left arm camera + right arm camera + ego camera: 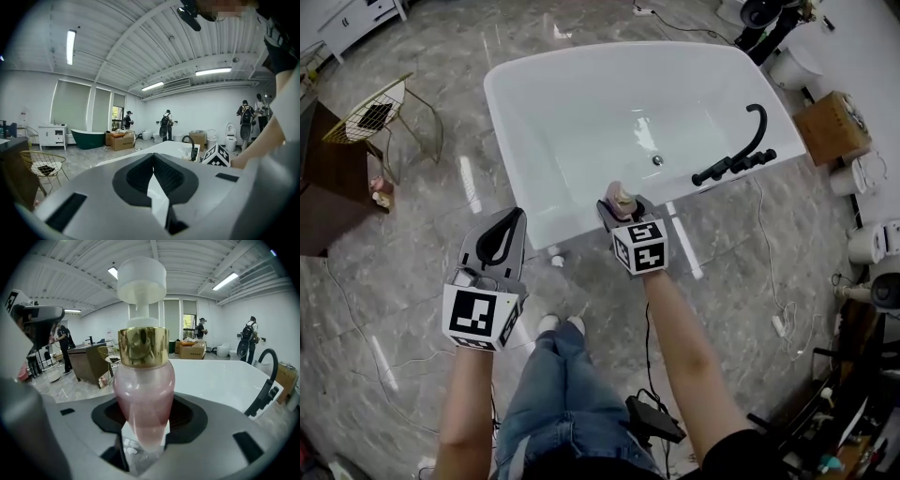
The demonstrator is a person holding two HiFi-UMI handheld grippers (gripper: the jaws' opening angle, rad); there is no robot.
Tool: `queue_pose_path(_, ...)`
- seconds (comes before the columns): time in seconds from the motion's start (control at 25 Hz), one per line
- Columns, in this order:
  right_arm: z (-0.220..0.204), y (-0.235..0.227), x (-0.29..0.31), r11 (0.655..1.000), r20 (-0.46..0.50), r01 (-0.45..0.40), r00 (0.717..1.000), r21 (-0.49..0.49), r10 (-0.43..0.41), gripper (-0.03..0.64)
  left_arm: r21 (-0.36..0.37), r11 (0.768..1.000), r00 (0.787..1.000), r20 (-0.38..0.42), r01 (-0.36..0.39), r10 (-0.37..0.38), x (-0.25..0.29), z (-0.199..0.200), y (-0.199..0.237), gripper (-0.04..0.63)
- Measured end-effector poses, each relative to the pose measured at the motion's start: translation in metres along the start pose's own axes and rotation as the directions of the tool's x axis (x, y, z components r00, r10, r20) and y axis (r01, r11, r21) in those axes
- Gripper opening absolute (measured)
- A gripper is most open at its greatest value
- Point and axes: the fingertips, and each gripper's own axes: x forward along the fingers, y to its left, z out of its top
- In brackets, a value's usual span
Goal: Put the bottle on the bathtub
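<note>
A pink bottle (143, 394) with a gold collar and a white pump cap stands upright between the jaws of my right gripper (143, 437), which is shut on it. In the head view that bottle (622, 198) shows just above the near rim of the white bathtub (572, 225), with the right gripper (623, 211) at the rim. My left gripper (499, 242) hangs left of it, in front of the tub over the floor, shut and holding nothing. In the left gripper view its jaws (154, 187) meet, and the bathtub (168, 147) lies ahead.
A black faucet (741, 150) sits on the tub's right rim. A gold wire chair (380, 112) and a dark cabinet (328, 178) stand at the left. Cardboard box (832, 127) and toilets are at the right. Cables run over the marble floor. Several people stand far off.
</note>
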Motion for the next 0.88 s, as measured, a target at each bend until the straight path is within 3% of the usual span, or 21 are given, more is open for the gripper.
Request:
queue_pose_path(0.68,-0.048,-0.023,0.061,1.000,-0.075,0.030,0.997,0.007,-0.029,0.231,0.015,1.000,0.998,-0.059,-0.020,0.021,0.001,-0.034,0.017,0.011)
queue_pose_path(0.88,-0.054,-0.025,0.063,0.999,-0.045,0.032,0.999,0.022,-0.031,0.232,0.004,1.000,0.996,-0.092,0.001,-0.001,0.001,-0.046,0.010,0.011)
